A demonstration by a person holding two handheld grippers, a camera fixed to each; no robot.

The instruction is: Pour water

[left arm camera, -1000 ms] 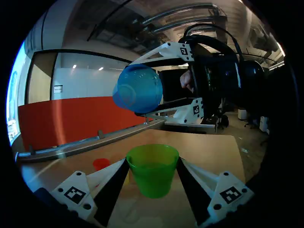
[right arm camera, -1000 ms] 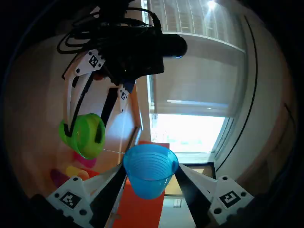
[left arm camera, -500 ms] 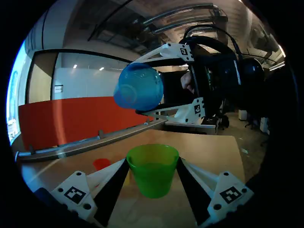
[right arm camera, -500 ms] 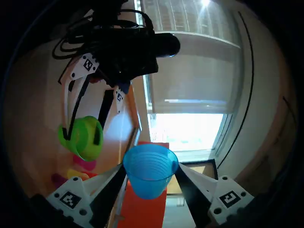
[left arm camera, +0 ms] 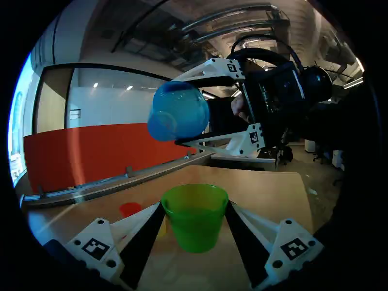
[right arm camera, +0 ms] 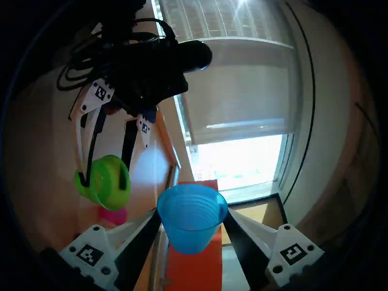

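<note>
Pale wooden table (left arm camera: 271, 194), seen in the left gripper view, runs away to a rounded far corner, its top smooth and light brown. A small red cup (left arm camera: 129, 209) stands on it at the near left, close to the left edge. Just right of it a sliver of something yellow (left arm camera: 165, 226) shows on the wood, too hidden to identify. A green cup (left arm camera: 195, 223) sits low over the near middle; whether its base touches the wood cannot be told. A metal rail (left arm camera: 111, 178) lines the table's left side. In the right gripper view, a pink cup (right arm camera: 114, 216) rests on the tabletop.
</note>
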